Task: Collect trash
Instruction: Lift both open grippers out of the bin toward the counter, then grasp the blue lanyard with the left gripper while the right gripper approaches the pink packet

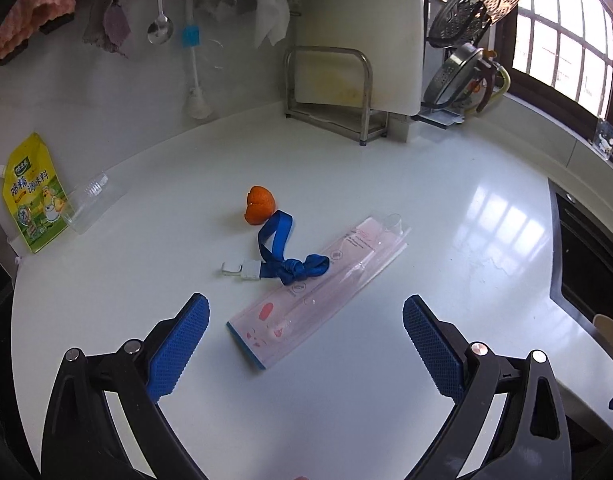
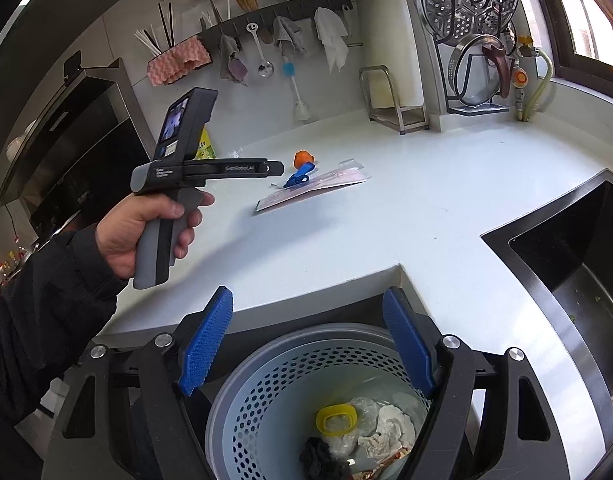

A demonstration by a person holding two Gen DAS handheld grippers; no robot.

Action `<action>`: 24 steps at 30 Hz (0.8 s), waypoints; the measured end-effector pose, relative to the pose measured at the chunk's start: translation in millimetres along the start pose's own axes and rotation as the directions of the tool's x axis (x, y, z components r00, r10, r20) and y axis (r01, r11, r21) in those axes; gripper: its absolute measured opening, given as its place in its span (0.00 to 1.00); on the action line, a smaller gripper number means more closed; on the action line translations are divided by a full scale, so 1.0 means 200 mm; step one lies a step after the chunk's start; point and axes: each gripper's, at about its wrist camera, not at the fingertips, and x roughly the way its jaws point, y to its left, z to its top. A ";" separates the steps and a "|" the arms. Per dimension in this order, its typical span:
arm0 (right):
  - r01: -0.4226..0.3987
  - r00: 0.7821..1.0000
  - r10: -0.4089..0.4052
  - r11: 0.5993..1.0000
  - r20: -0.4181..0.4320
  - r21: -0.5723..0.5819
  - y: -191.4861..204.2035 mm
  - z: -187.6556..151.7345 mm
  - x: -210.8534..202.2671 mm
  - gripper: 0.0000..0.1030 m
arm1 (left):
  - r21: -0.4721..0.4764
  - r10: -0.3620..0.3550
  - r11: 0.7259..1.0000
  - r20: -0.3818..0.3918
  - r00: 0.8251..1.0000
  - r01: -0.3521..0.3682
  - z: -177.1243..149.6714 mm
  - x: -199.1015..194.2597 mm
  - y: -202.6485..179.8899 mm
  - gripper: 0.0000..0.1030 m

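An orange peel (image 1: 259, 204), a knotted blue lanyard (image 1: 290, 258) with a white clip, and a flat pink plastic package (image 1: 314, 292) lie on the white counter (image 1: 446, 208). My left gripper (image 1: 305, 320) is open and empty just in front of the package's near end. In the right wrist view the same peel (image 2: 303, 157), lanyard (image 2: 299, 176) and package (image 2: 310, 192) lie beyond the left gripper (image 2: 276, 168). My right gripper (image 2: 308, 312) is open and empty above a perforated blue bin (image 2: 266, 392) that holds crumpled paper, plastic and a yellow ring.
A yellow seasoning pouch (image 1: 32, 196) and a clear cup (image 1: 88, 204) stand at the left wall. A steel rack (image 1: 330, 92) with a cutting board stands at the back. A sink (image 2: 578, 264) lies to the right. Cloths and utensils hang on the wall.
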 end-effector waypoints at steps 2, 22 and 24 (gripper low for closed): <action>-0.006 1.000 0.006 1.000 -0.001 0.002 -0.01 0.01 0.03 0.72 | -0.011 0.011 1.000 -0.013 1.000 -0.011 0.03 0.08 0.02 0.92; -0.034 0.999 0.035 0.999 -0.031 0.016 -0.07 0.13 0.32 0.72 | -0.071 -0.006 0.997 -0.096 0.995 -0.001 0.11 0.42 0.18 0.18; -0.030 0.999 0.031 0.999 -0.036 0.015 -0.08 0.15 0.35 0.72 | -0.073 -0.010 0.997 -0.073 0.997 0.005 0.10 0.39 0.20 0.18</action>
